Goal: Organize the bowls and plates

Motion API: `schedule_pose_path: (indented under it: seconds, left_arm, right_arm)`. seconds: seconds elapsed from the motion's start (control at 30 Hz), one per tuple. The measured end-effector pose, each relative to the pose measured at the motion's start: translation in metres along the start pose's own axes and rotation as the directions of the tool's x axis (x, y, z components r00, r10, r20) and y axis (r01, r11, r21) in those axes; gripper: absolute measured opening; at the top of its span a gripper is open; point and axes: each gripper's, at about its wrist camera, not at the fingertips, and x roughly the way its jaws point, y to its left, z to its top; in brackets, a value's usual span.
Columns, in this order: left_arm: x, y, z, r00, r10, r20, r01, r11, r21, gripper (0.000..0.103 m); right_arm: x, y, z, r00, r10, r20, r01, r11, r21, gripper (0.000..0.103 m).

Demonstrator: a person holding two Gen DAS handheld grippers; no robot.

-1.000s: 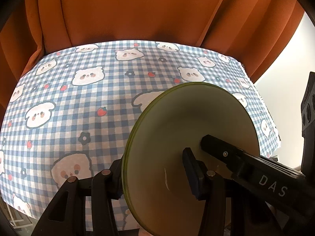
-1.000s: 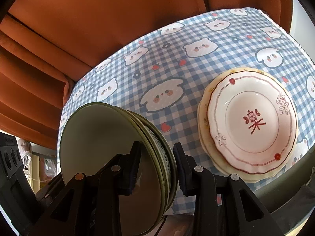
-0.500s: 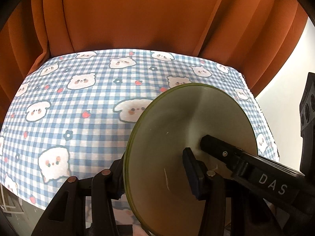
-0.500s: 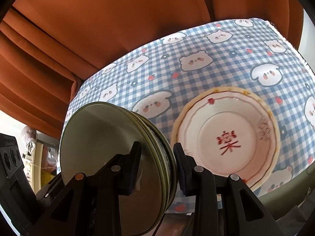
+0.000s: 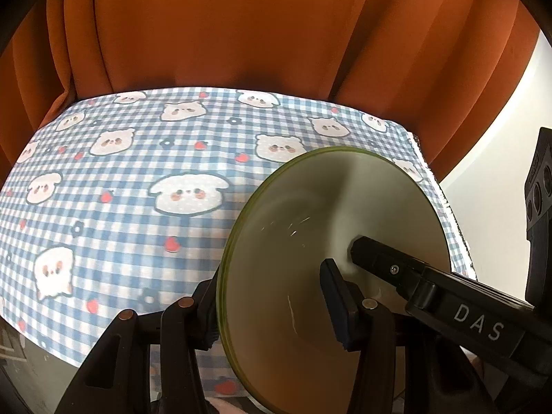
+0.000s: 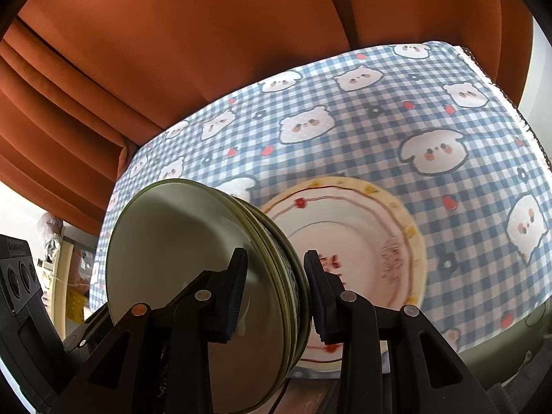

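A nested stack of green bowls [image 5: 303,241] hangs tilted on edge above the table, held from both sides. My left gripper [image 5: 272,307] is shut on its near rim, one pad inside and one outside. A finger [image 5: 383,258] of my right gripper reaches into the top bowl from the right. In the right wrist view my right gripper [image 6: 277,293] is shut on the same green bowls [image 6: 179,241], with several rims between its pads. Just beyond lies a stack of white plates [image 6: 365,241] with red patterns, flat on the cloth and partly hidden by the bowls.
A blue checked tablecloth [image 5: 131,207] with bear prints covers the table [image 6: 396,120]. Orange curtains [image 5: 241,34] hang close behind its far edge. The cloth's right edge [image 5: 445,200] drops off beside a white wall. The left gripper's camera housing [image 6: 19,276] shows at lower left.
Both grippers have carried the green bowls sideways over the table. In the right wrist view the white plates slid from the right toward the middle, behind the bowls. Grips are unchanged.
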Motion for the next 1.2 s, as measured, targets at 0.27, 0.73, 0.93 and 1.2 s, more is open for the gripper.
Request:
schedule_pose_path:
  seconds: [0.27, 0.73, 0.93, 1.2]
  left_arm:
    - [0.024, -0.026, -0.002, 1.000, -0.007, -0.020, 0.006, 0.999, -0.031, 0.050]
    - [0.064, -0.019, 0.003, 0.989, -0.034, -0.143, 0.023, 0.997, -0.076, 0.050]
    - [0.076, -0.018, 0.013, 0.984, -0.048, -0.169, 0.040, 0.998, -0.051, 0.050]
    - [0.081, -0.023, 0.018, 0.984, -0.025, -0.174, 0.022, 1.000, -0.022, 0.050]
  right_arm:
    - [-0.002, -0.036, 0.010, 1.000, -0.014, -0.018, 0.014, 1.000, -0.018, 0.037]
    - [0.034, -0.055, 0.020, 0.989, -0.071, -0.127, 0.071, 0.997, -0.002, 0.037]
    - [0.043, -0.057, 0.026, 0.985, -0.099, -0.139, 0.102, 0.995, 0.016, 0.037]
    - [0.047, -0.060, 0.034, 0.986, -0.108, -0.127, 0.111, 0.994, 0.014, 0.036]
